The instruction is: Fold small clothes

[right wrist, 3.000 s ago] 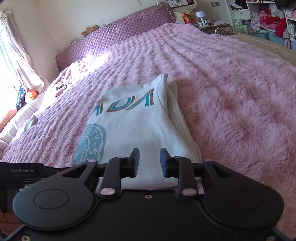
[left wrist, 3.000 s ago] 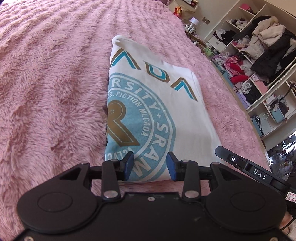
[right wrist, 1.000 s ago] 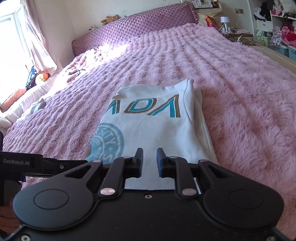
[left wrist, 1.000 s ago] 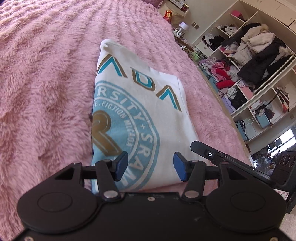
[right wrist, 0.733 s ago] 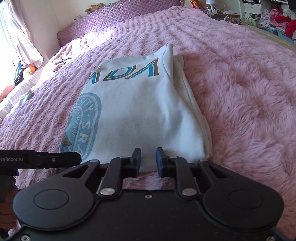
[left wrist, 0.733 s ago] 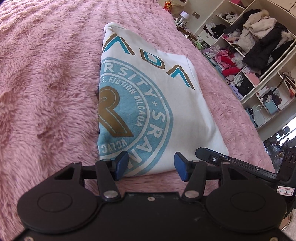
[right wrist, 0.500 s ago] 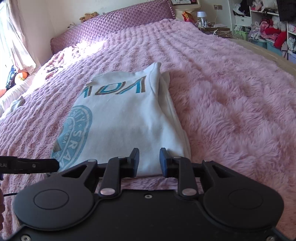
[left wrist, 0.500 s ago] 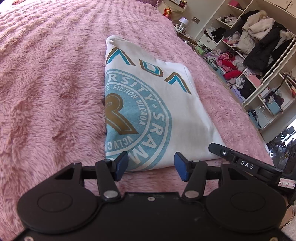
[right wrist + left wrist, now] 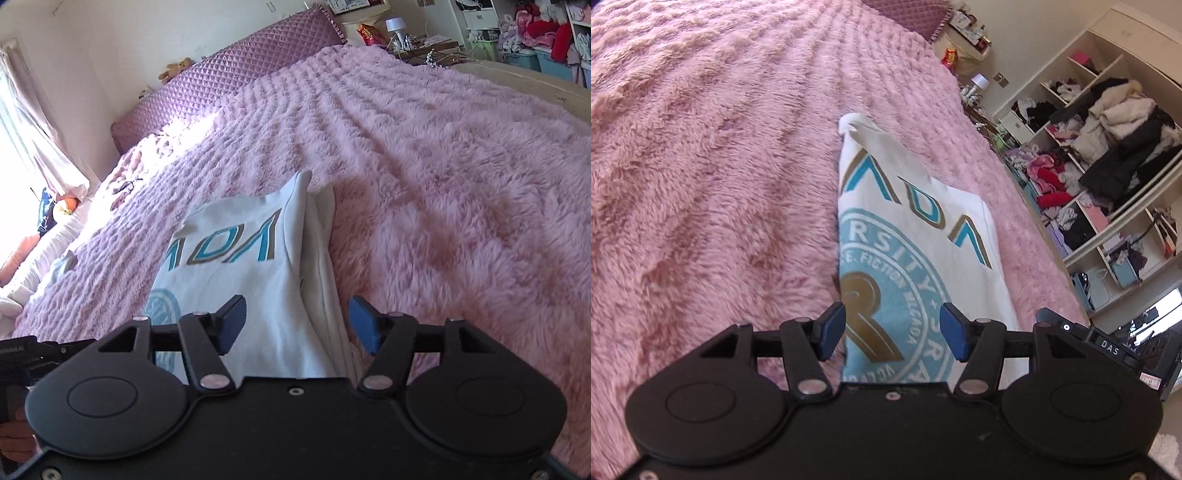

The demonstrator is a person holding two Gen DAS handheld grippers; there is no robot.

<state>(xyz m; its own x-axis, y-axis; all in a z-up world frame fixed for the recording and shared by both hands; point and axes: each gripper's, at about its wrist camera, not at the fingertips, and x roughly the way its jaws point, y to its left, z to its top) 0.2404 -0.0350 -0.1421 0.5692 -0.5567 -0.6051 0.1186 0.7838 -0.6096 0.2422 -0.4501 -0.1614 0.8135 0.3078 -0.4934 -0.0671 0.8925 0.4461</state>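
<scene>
I have both grippers, left [image 9: 892, 334] and right [image 9: 295, 321], fingers spread and empty, over the near end of the folded shirt [image 9: 908, 236] lying lengthwise away on the bed [image 9: 701, 166].

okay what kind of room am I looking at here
Most likely a bedroom: a bed under a fluffy pink blanket, a quilted purple headboard, and open wardrobe shelves stuffed with clothes. A folded white T-shirt lies on the blanket.

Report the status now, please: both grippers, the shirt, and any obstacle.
Left gripper open, right gripper open, both empty. Folded white shirt flat on pink blanket. No obstacle seen.
</scene>
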